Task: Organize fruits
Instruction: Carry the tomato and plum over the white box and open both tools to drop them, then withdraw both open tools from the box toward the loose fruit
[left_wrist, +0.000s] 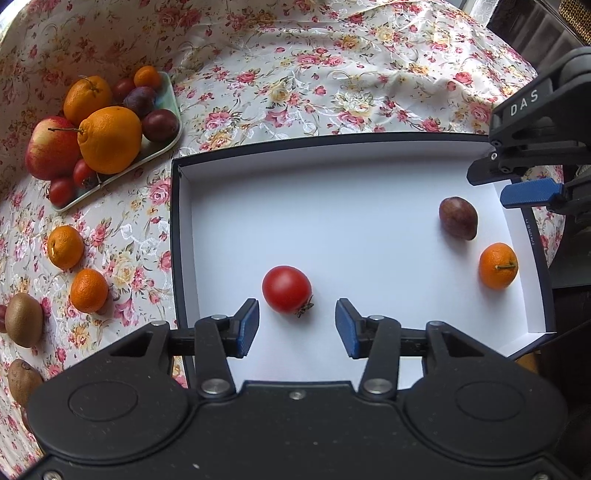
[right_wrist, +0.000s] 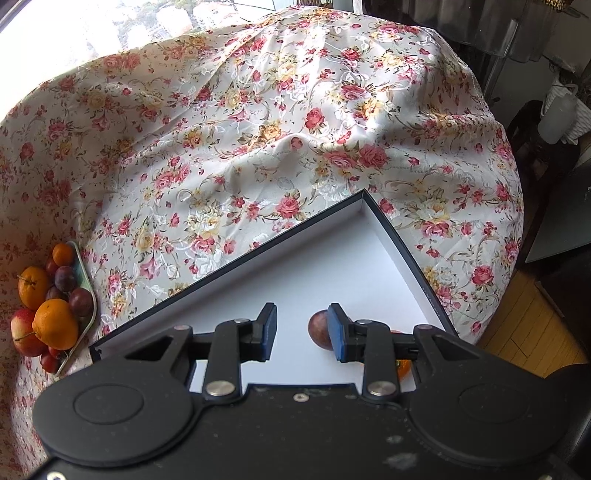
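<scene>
Inside box (left_wrist: 369, 155): one tomato (left_wrist: 286, 289), plum (left_wrist: 458, 218), mandarin (left_wrist: 498, 266).

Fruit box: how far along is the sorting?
Done: a tomato, plum and tangerine lie in the box. In hand: nothing; left gripper and right gripper open, empty. Left: the piled tray, loose tangerines and kiwis.

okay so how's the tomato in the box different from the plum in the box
The tomato is bright red and glossy; the plum is dull purple-brown. The tomato is round with a dried stem end showing, the plum more oval. The tomato lies near the left gripper, the plum toward the right wall. Both rest loose on the box floor.
</scene>
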